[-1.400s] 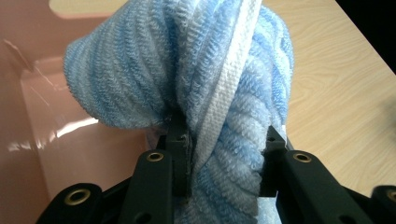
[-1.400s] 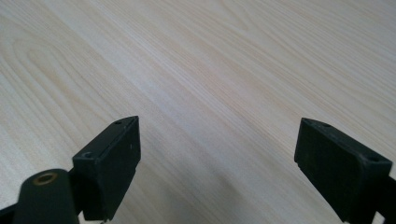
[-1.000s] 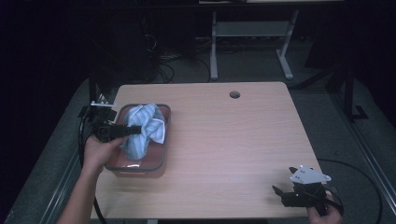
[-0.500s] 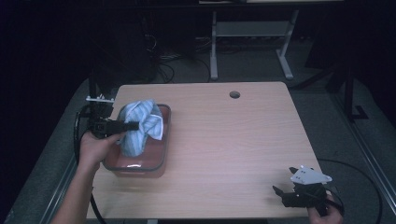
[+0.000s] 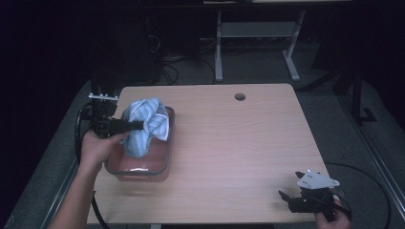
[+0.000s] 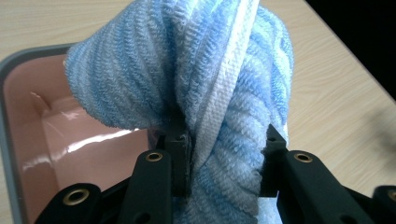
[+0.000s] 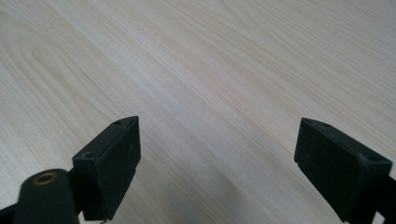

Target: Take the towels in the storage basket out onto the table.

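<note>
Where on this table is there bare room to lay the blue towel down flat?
The widest free patch is the bare tabletop between the pink bin and the right gripper, reaching back to the cable hole. The left edge is crowded: the left gripper holds the towel over the bin there.

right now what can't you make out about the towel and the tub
- Towel lower end: cut off by the bottom edge in the left gripper view; in the high view the hand and the left gripper cover part of it.
- Tub floor: partly hidden by the towel in the high view, so whether anything else lies in it is unclear.
- Tub's far wall: behind the towel in the left gripper view.
</note>
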The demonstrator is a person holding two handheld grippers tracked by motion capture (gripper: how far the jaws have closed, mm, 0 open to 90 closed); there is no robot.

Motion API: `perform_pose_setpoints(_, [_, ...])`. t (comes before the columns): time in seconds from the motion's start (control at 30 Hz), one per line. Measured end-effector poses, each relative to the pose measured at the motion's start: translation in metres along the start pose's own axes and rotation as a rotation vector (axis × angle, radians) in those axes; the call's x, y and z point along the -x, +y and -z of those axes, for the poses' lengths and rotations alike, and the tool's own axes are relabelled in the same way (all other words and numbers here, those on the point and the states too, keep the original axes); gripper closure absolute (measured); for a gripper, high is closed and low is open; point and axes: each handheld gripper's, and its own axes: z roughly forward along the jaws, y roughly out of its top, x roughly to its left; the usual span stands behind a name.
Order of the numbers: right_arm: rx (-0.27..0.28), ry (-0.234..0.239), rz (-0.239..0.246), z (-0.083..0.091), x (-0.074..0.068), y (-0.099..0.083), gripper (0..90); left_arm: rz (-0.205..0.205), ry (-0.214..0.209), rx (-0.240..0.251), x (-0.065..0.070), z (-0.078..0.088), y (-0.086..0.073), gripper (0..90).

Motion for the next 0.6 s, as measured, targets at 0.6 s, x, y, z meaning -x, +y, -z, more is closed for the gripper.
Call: perform_pose_setpoints(0.6, [0.011,-0.009,-0.005,0.004,0.002,-0.002,13.9,-0.054,-0.028,0.04,0.03,0.007,0.025,65.6])
